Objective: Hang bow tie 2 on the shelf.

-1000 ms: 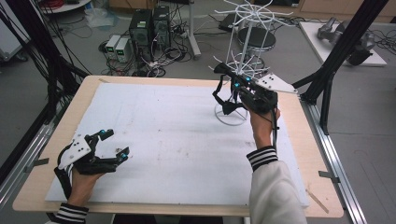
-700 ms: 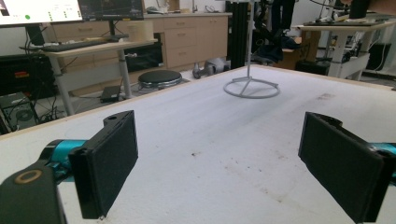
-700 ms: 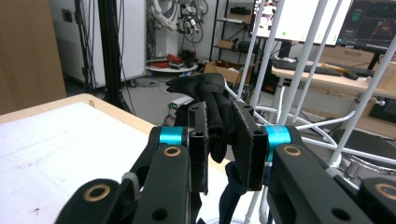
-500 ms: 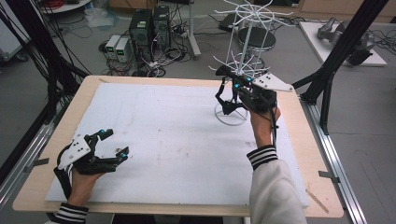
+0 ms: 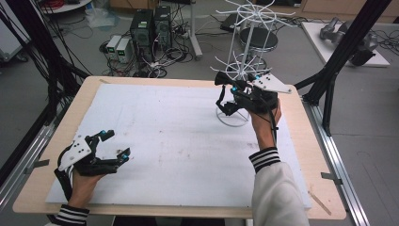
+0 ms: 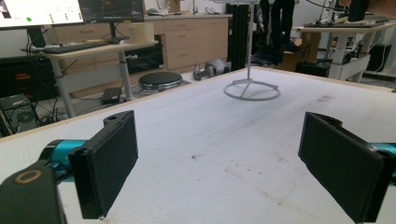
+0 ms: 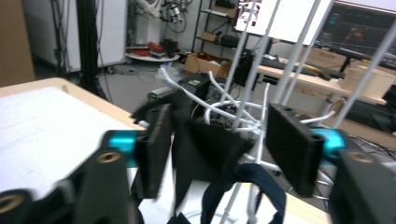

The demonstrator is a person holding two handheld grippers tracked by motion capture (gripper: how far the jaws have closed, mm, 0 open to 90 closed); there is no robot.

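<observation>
A white wire hanging rack (image 5: pixel 245 44) stands at the back right of the table, its ring base (image 6: pixel 251 88) on the white mat. My right gripper (image 5: pixel 223 87) is raised at the rack's lower tier. Its jaws stand apart around a black fabric item with a dark blue strap (image 7: pixel 210 149), which hangs among the white wire hooks (image 7: pixel 219 109). Gaps show between the fabric and both pads. In the high view the dark item (image 5: pixel 227 107) dangles below that gripper. My left gripper (image 5: pixel 117 143) rests low at the near left, open, with bare mat between its pads (image 6: pixel 109 163).
The white mat (image 5: pixel 179 141) covers most of the wooden table (image 5: pixel 301 155). Black frame posts (image 5: pixel 339 66) rise past the right edge. Computers and cables (image 5: pixel 146 33) lie on the floor behind the table, with a stool (image 5: pixel 261 37) behind the rack.
The right gripper has shifted only slightly at the rack's lower tier. The left gripper has stayed where it was.
</observation>
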